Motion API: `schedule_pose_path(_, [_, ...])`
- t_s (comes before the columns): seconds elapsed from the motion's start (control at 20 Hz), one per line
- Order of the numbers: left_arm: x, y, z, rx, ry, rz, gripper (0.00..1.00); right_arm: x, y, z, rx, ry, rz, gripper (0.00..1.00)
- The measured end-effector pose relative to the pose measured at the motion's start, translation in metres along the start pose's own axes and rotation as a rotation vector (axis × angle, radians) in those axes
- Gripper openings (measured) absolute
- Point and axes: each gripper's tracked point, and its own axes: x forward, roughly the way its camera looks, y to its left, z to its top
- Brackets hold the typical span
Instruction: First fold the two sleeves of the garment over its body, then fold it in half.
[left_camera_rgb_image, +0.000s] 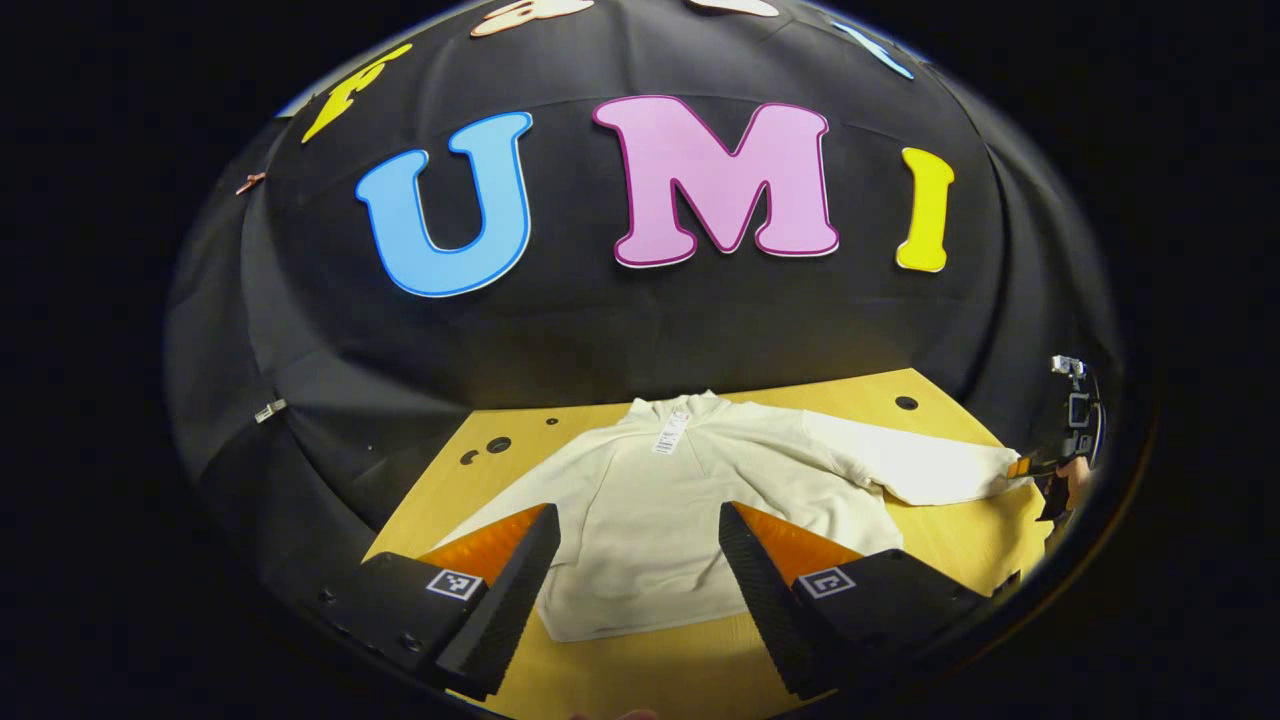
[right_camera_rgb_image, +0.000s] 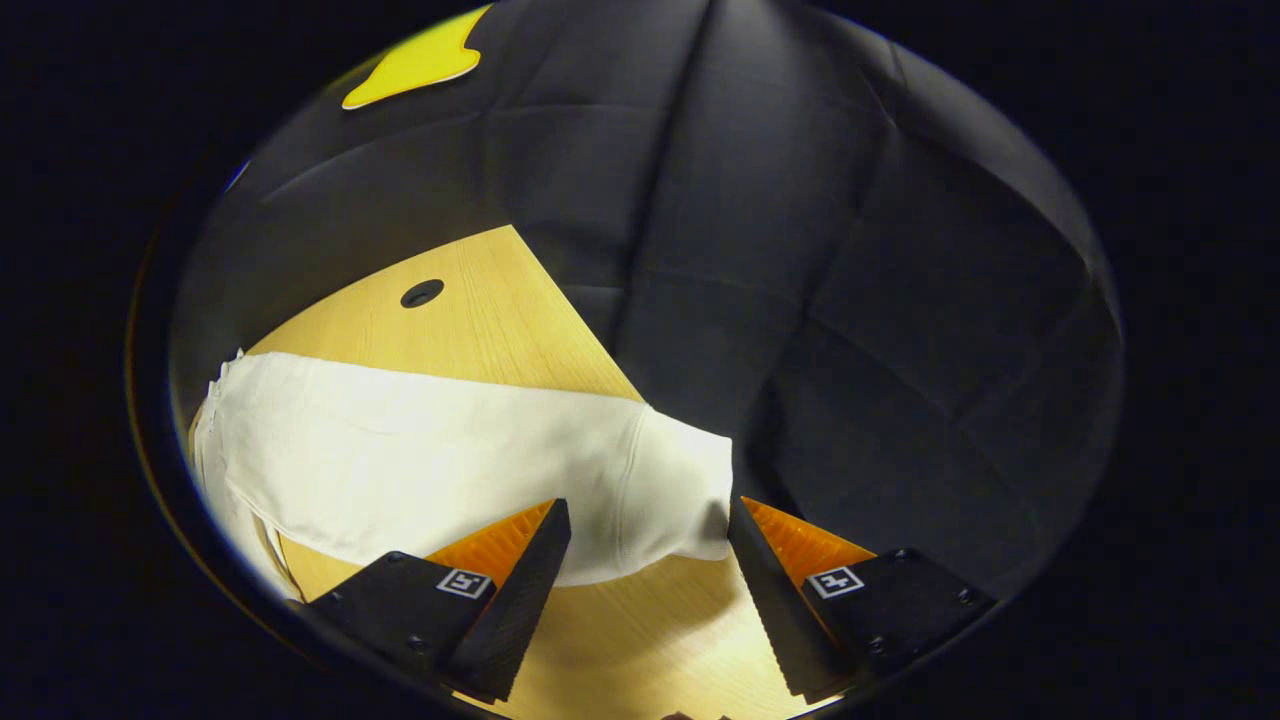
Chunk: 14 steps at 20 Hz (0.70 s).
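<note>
A cream long-sleeved garment (left_camera_rgb_image: 680, 500) lies flat on the wooden table (left_camera_rgb_image: 960, 545), collar and tag at the far side. My left gripper (left_camera_rgb_image: 640, 545) hovers open above its lower body, nothing between the fingers. One sleeve (left_camera_rgb_image: 920, 465) stretches out to the right, where the other gripper (left_camera_rgb_image: 1050, 475) and a hand meet its end. In the right gripper view, that sleeve (right_camera_rgb_image: 420, 460) runs leftward and its cuff (right_camera_rgb_image: 680, 490) lies between the spread fingers of my right gripper (right_camera_rgb_image: 650, 530), close to the table's edge. The other sleeve (left_camera_rgb_image: 500, 505) is partly hidden behind my left finger.
Round holes dot the tabletop, one near the back right (left_camera_rgb_image: 906, 402), also seen beyond the sleeve (right_camera_rgb_image: 421, 293), and two at the back left (left_camera_rgb_image: 498, 444). Black cloth walls rise right behind the table (right_camera_rgb_image: 600, 640) and beside its right edge.
</note>
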Motion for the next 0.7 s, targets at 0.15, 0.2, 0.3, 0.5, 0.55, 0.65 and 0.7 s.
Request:
schedule_pose_path(0.15, [0.000, -0.004, 0.001, 0.009, 0.005, -0.011, 0.99, -0.001, 0.004, 0.000, 0.044, 0.007, 0.034, 0.97])
schedule_pose_path(0.2, [0.001, -0.005, 0.001, 0.011, 0.005, -0.016, 0.98, 0.001, 0.004, 0.000, 0.033, 0.002, 0.039, 0.98])
schedule_pose_path(0.3, [0.003, -0.007, 0.000, 0.008, 0.009, -0.027, 0.99, -0.001, 0.007, 0.003, 0.002, -0.009, 0.068, 0.94])
schedule_pose_path(0.5, [0.004, -0.008, 0.001, 0.004, 0.002, -0.040, 0.99, 0.001, 0.031, 0.002, -0.028, -0.014, 0.078, 0.36])
schedule_pose_path(0.55, [0.002, -0.007, 0.001, 0.004, -0.002, -0.042, 0.99, -0.002, 0.033, 0.002, -0.037, -0.024, 0.065, 0.26])
schedule_pose_path(0.65, [-0.003, -0.001, -0.001, -0.004, -0.003, -0.044, 0.99, -0.002, 0.037, 0.000, -0.016, -0.006, 0.049, 0.16])
schedule_pose_path(0.7, [-0.005, 0.002, -0.005, -0.013, 0.000, -0.044, 0.99, -0.006, 0.042, 0.000, 0.011, 0.004, 0.070, 0.02])
